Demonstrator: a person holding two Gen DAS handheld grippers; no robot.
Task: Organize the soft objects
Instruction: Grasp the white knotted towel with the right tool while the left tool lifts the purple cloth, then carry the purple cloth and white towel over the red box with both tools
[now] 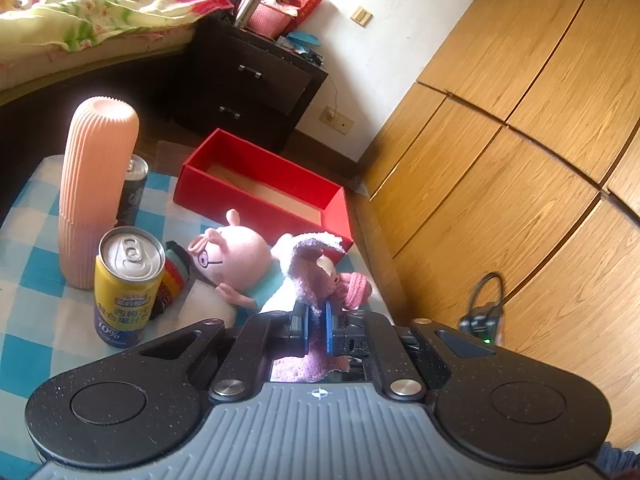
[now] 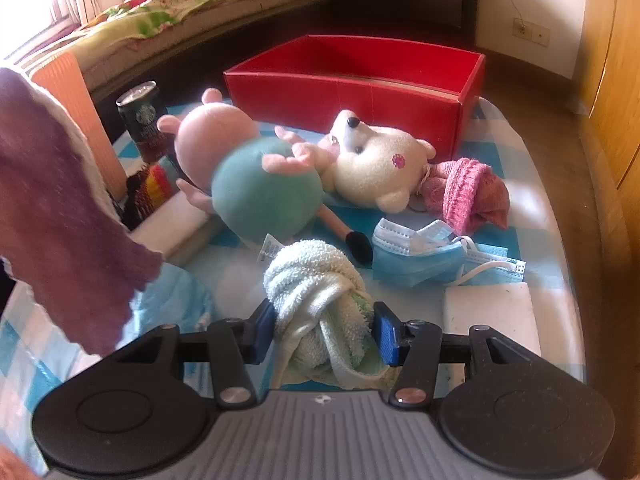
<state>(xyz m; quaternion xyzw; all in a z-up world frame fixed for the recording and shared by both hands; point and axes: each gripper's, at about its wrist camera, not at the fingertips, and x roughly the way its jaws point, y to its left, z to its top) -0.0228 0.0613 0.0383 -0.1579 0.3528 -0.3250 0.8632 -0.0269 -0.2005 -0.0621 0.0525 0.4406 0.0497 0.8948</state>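
My left gripper (image 1: 317,330) is shut on a purple-and-white fuzzy cloth (image 1: 310,268), held above the table; the same cloth hangs at the left of the right wrist view (image 2: 60,216). My right gripper (image 2: 325,330) has its blue pads on both sides of a knotted white-green towel (image 2: 320,292) on the table. A pink pig plush in a teal dress (image 2: 256,172) lies beside a white bear plush (image 2: 372,160). A pink knit sock (image 2: 468,192) and blue face masks (image 2: 424,260) lie nearby. An empty red box (image 2: 360,80) stands at the far edge.
A tall peach ribbed vase (image 1: 96,188), a yellow can (image 1: 128,280), a dark can (image 1: 134,192) and a striped knit item (image 1: 174,280) stand at the left. White foam blocks (image 2: 492,312) lie on the blue checked cloth (image 1: 24,292). Wooden wardrobe right, bed and nightstand beyond.
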